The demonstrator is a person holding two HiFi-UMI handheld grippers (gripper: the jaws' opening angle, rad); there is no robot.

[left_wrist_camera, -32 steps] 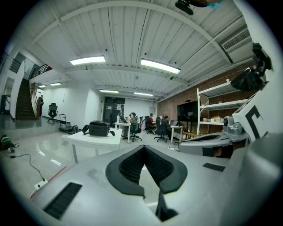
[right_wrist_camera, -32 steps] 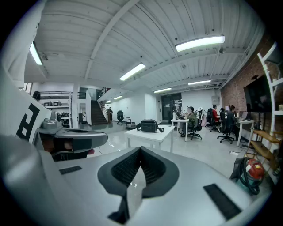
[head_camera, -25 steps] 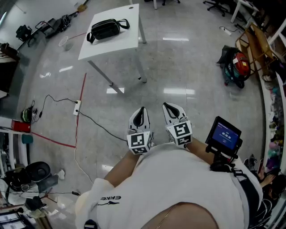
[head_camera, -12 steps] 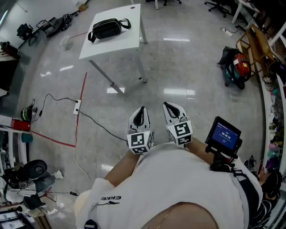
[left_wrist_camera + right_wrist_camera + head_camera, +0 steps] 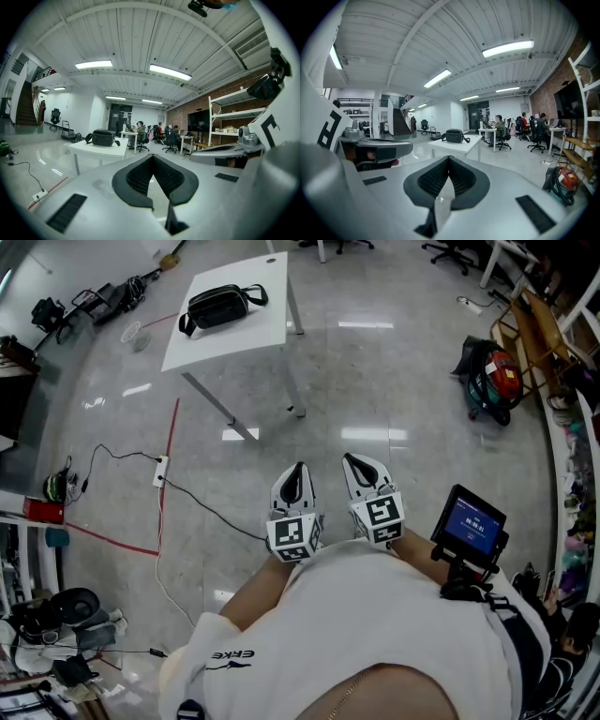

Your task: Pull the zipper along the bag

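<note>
On the white table (image 5: 246, 334), well away from the person, the black bag (image 5: 217, 305) lies by itself with its strap looped at both ends. Nothing is touching it. The zipper is too small to make out from here, so its slider and how far it runs cannot be told.

By the look of things, the task has not begun and the step in hand is the approach. The next move calls for crossing the glossy floor to the table and finding the slider. Then, most likely, one gripper would steady the bag while the other pinches the pull tab. Both would have to open first.

The left gripper (image 5: 298, 468) and the right gripper (image 5: 355, 460) are held side by side, close against the person's chest. Both point forward and slightly down, with their marker cubes facing up toward the head camera. The forearms are tucked in with the elbows bent.

Each gripper view shows its two ribbed jaws meeting at the tips with nothing between them. Both grippers are therefore closed and empty. Each view also shows the bag and table small in the distance, beyond the jaw tips.
</note>
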